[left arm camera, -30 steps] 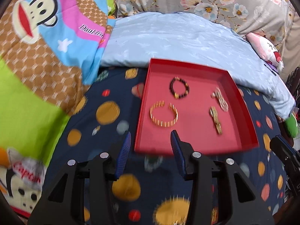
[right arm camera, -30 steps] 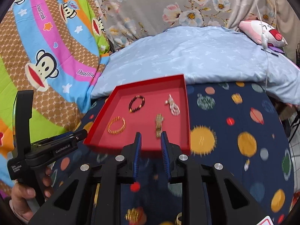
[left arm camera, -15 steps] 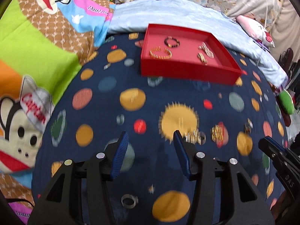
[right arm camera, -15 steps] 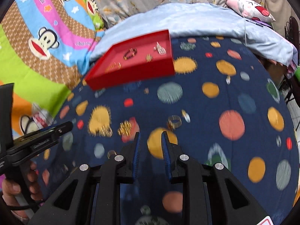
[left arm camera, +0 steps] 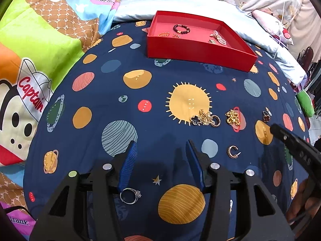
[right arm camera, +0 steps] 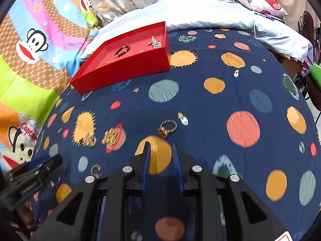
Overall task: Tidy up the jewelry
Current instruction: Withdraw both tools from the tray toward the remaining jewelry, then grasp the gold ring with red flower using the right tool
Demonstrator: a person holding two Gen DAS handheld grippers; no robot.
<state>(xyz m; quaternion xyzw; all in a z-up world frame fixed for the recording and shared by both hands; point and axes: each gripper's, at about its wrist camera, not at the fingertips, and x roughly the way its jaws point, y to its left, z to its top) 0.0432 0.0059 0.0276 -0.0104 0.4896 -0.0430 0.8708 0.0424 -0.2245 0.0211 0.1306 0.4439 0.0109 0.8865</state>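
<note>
A red tray [left arm camera: 198, 54] [right arm camera: 124, 70] at the far side of the navy planet-print cloth holds a dark bead bracelet [left arm camera: 181, 28], a gold bangle and pale chain pieces. Loose jewelry lies nearer: a gold clover chain [left arm camera: 204, 118], a gold cluster [left arm camera: 232, 117], a small hoop [left arm camera: 232, 151], a clover ring [left arm camera: 266, 116] and a silver ring [left arm camera: 130, 195] beneath my left gripper's fingers. My left gripper [left arm camera: 161, 146] is open and empty. My right gripper [right arm camera: 159, 146] is open and empty, just short of a gold ring [right arm camera: 167, 128].
A cartoon monkey blanket [left arm camera: 30, 60] lies to the left, a pale blue quilt [right arm camera: 200, 14] and floral pillows behind the tray. A small white charm [right arm camera: 183, 119] lies right of the gold ring. The other gripper shows at each view's edge.
Both grippers have drawn back from the red tray toward the near side of the cloth. The loose jewelry has come into view. The right jaws have opened a little.
</note>
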